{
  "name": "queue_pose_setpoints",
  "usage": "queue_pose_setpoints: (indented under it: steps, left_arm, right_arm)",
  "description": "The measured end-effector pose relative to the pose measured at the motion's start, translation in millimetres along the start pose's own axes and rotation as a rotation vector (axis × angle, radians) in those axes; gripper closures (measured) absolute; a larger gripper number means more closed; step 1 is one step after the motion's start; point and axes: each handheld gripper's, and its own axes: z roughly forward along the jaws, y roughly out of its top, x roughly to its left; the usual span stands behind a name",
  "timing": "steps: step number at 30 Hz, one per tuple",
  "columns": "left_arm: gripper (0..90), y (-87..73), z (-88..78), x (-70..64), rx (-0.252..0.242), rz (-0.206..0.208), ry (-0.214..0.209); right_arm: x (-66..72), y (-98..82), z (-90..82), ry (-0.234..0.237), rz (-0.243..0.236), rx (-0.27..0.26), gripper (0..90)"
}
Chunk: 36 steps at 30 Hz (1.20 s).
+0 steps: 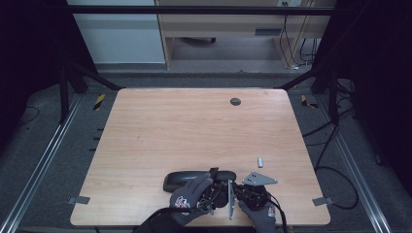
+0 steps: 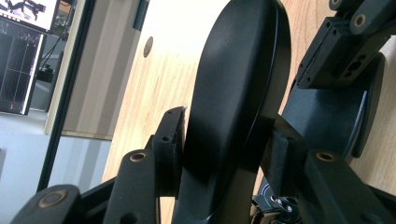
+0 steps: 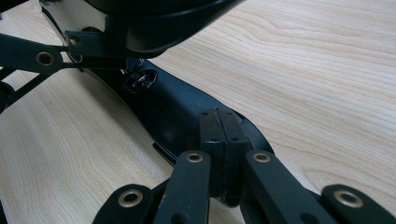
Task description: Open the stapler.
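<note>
Right, the left gripper [image 2: 224,140] is squeezing its pads on the upper half of a black hinged case [image 1: 197,177], lifting that lid off the lower half. The right gripper [image 3: 219,140] is pressing down on the lower half with its jaws closed together, nothing between them. So the case, near the table's [image 1: 194,126] front edge, is sitting part-open; fully opening it looks left. A small white piece [image 1: 260,161] is lying nearby.
</note>
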Motion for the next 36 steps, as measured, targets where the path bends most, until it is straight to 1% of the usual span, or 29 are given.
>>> queue_pose_setpoints:
  steps: [3,6,7,10,11,12,13,14,17,19,20,21,24,27,29,30,33,36]
  left_arm:
    - [54.9,0.0,-0.8,0.9,-0.001,-0.005,0.003]
    - [54.9,-0.8,-2.4,3.3,-0.011,-0.023,0.003]
    - [55.0,-1.1,-3.2,4.4,-0.009,-0.021,0.002]
    - [55.0,-2.5,-6.1,7.6,-0.019,-0.045,0.003]
    - [55.1,-3.0,-6.8,9.1,-0.026,-0.052,0.003]
    - [55.1,-3.4,-7.9,10.4,-0.023,-0.053,0.002]
    - [55.1,-3.9,-8.4,11.5,-0.031,-0.062,0.003]
    - [55.2,-4.7,-9.5,13.0,-0.041,-0.08,0.002]
    - [55.3,-4.9,-11.3,15.4,-0.033,-0.083,-0.002]
    - [55.3,-5.6,-11.9,16.4,-0.043,-0.099,-0.001]
    - [55.3,-5.9,-12.9,17.5,-0.041,-0.098,-0.001]
    - [55.3,-6.4,-13.2,17.7,-0.046,-0.109,-0.001]
    - [55.5,-7.8,-15.6,20.5,-0.052,-0.123,0.003]
    - [55.6,-9.3,-17.9,24.2,-0.065,-0.151,-0.002]
    - [55.7,-10.7,-20.1,27.2,-0.068,-0.161,-0.003]
    - [55.8,-11.5,-20.8,28.2,-0.077,-0.174,-0.001]
    - [55.9,-13.6,-23.4,31.6,-0.084,-0.182,0.005]
    - [56.1,-15.6,-25.4,34.3,-0.093,-0.203,0.001]
  right_arm:
    - [-0.2,-0.5,0.0,0.003,0.009,-0.004,90.0]
    - [-0.3,-0.5,0.0,0.003,0.016,-0.004,90.0]
    - [0.1,-0.4,-0.1,0.003,0.018,-0.003,90.0]
    - [-0.1,-0.4,0.0,0.002,0.02,-0.003,90.0]
    - [-0.1,-0.4,0.0,0.002,0.021,-0.003,90.0]
    - [-0.2,-0.4,0.1,0.001,0.02,-0.004,90.0]
    - [-0.2,-0.4,0.1,0.001,0.019,-0.004,90.0]
    - [-0.2,-0.5,0.1,0.001,0.02,-0.005,90.0]
    - [-0.2,-0.5,0.1,0.001,0.024,-0.004,90.0]
    - [-0.1,-0.5,0.1,0.0,0.023,-0.005,90.0]
    - [-0.2,-0.6,0.1,-0.001,0.023,-0.006,90.0]
    - [-0.1,-0.6,0.3,-0.002,0.025,-0.007,90.0]
    - [-0.8,-0.9,0.4,0.0,0.026,-0.01,90.0]
    - [-0.7,-0.9,0.4,0.0,0.027,-0.009,90.0]
    - [-0.4,-0.8,0.3,-0.001,0.021,-0.008,90.0]
    - [0.0,-0.7,0.3,-0.003,0.019,-0.007,90.0]
    - [0.0,-0.8,0.3,-0.002,0.02,-0.008,90.0]
    - [-0.3,-0.9,0.5,0.002,0.026,-0.011,90.0]
